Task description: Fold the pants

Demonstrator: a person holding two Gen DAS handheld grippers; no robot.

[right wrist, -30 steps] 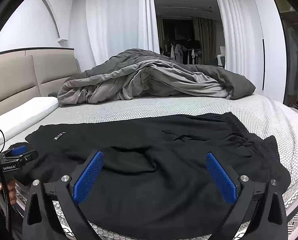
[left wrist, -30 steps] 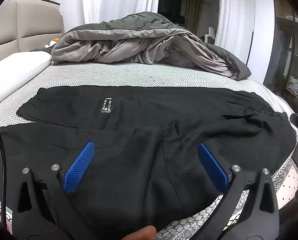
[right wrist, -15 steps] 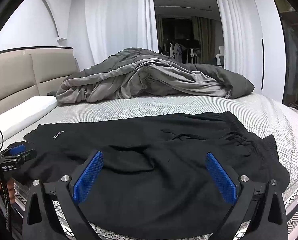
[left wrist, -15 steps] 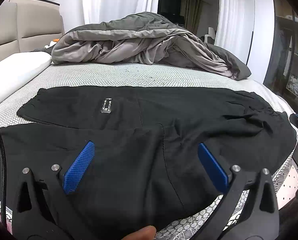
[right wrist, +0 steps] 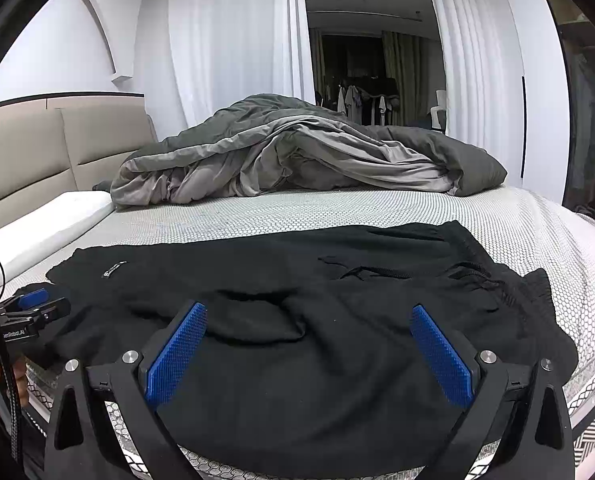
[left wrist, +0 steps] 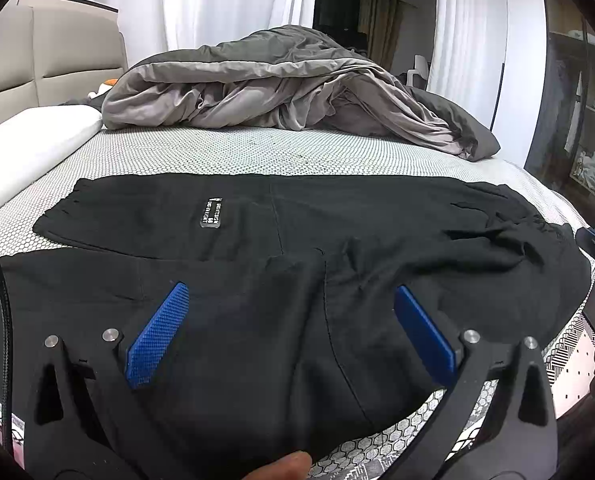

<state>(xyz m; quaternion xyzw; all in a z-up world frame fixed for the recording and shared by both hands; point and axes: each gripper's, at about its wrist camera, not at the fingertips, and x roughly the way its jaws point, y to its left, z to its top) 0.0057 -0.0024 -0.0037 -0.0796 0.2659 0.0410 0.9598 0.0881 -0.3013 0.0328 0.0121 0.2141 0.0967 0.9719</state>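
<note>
**Pants laid out, nothing picked up yet**

The black pants (left wrist: 297,248) are spread across the near edge of the bed (left wrist: 257,152), legs running toward the left edge, waistband bunched at the right edge. One leg lies behind the other, with a small label (left wrist: 212,213) showing on the far one. The grey duvet (left wrist: 281,88) is heaped at the far edge, well apart from the pants.

The left gripper (left wrist: 289,332) is held wide over the near leg, nothing between the pads. The right gripper (right wrist: 307,354) is spread wide too, hovering over the seat area, empty.

Looks like the first fold hasn't been started. For a tidy result, the near leg should probably be pinched along its outer edge at two spots well apart, one by each gripper, and carried over onto the far leg so seams line up. The rumpled waistband (right wrist: 477,276) would best be smoothed first, or the creases get locked in. Only one layer should be caught, not the sheet beneath.
</note>
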